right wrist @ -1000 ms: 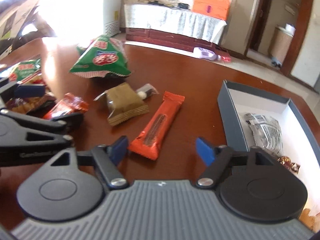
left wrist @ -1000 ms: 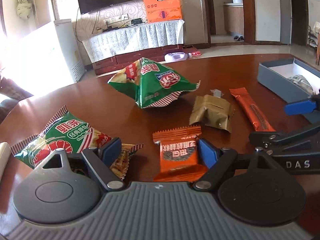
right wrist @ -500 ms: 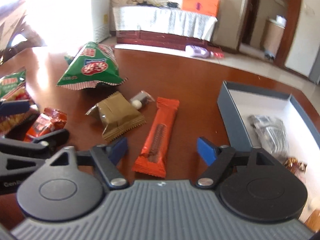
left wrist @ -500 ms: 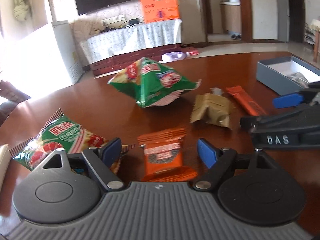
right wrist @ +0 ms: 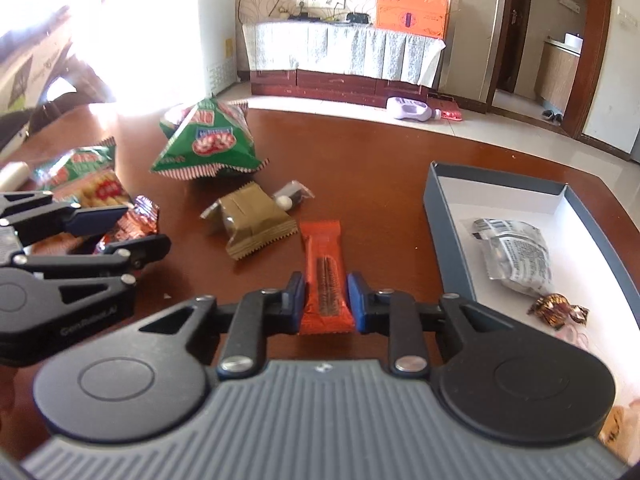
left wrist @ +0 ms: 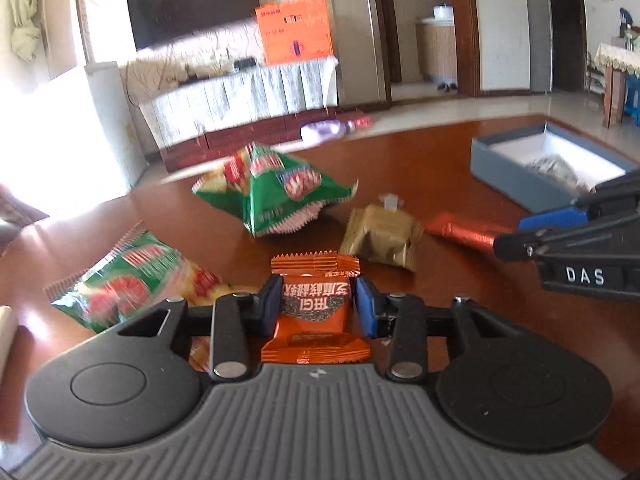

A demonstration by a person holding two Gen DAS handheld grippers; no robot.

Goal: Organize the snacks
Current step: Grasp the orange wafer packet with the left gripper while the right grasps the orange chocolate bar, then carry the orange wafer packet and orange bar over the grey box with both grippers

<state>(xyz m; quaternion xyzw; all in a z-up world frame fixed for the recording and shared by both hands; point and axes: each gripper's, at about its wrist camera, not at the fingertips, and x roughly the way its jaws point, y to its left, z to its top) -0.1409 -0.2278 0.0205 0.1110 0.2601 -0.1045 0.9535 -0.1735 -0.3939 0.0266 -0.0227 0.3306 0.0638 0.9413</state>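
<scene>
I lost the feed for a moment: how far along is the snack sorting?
Done: a silver packet and a wrapped candy lie in the grey box. In hand: the left gripper is closing on the orange packet; the right gripper is shut on the orange bar. Left on the table: two green bags, a gold packet and one small sweet.

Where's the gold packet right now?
The gold packet lies on the table's middle in the right wrist view, just left of the long orange bar, in front of the green pyramid bag, with a small clear-wrapped candy beside it.
</scene>
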